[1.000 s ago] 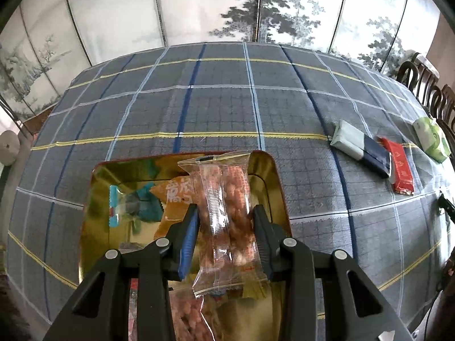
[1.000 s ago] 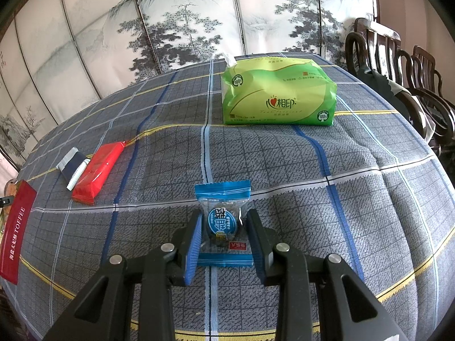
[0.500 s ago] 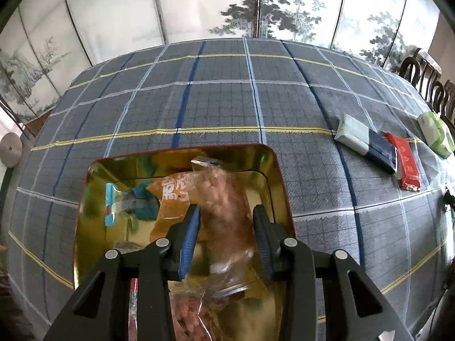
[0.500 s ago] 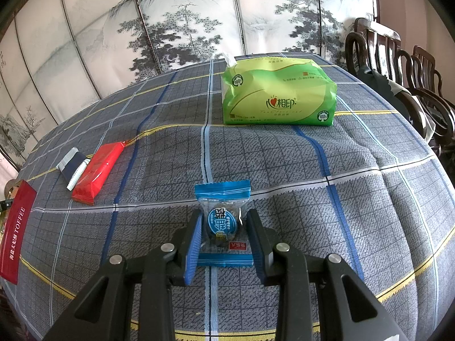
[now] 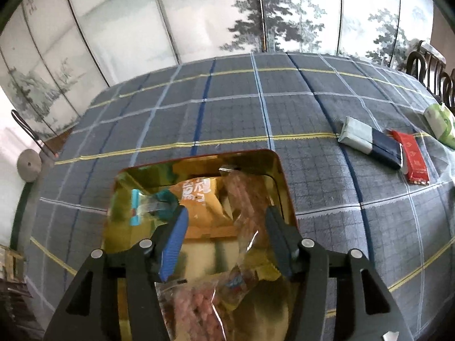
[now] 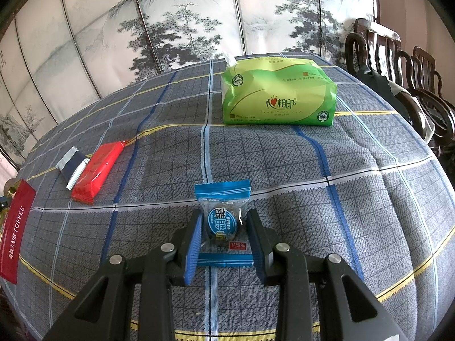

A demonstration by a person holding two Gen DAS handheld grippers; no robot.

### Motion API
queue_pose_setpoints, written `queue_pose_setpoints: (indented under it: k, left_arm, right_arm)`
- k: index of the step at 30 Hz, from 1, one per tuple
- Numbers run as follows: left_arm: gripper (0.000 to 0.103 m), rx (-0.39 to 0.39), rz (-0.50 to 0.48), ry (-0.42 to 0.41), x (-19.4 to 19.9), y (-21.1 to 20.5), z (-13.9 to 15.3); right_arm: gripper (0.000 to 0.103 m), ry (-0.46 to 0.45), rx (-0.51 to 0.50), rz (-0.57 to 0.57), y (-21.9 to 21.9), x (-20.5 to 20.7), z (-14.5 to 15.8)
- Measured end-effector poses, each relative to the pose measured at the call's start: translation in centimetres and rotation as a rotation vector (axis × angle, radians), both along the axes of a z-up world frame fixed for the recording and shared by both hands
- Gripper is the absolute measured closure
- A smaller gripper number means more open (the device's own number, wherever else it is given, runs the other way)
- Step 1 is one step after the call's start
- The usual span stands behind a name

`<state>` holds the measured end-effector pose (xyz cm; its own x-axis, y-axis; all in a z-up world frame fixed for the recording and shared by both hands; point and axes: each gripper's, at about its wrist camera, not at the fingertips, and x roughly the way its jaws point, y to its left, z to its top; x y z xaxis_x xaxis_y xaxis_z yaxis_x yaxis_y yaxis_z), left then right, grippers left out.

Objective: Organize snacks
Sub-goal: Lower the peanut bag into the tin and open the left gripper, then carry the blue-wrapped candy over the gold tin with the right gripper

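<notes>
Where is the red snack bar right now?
In the right wrist view, the red snack bar lies left on the tablecloth, beside the navy-and-white packet.

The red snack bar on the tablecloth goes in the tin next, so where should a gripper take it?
Grip the red snack bar across its narrow width near mid-length, coming from above. It lies flat with its left long side close against the navy-and-white packet, so slip that finger in carefully.
</notes>
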<state>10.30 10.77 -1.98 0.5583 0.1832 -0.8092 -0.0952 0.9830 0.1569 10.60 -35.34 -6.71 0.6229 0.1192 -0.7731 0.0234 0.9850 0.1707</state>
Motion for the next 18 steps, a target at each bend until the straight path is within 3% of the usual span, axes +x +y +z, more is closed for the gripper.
queue_pose_setpoints:
  k: [18]
  left_arm:
    - [0.048, 0.092, 0.003, -0.101, -5.6, -2.4, 3.7]
  right_arm:
    - [0.072, 0.011, -0.023, 0.006, 0.2, -1.0, 0.1]
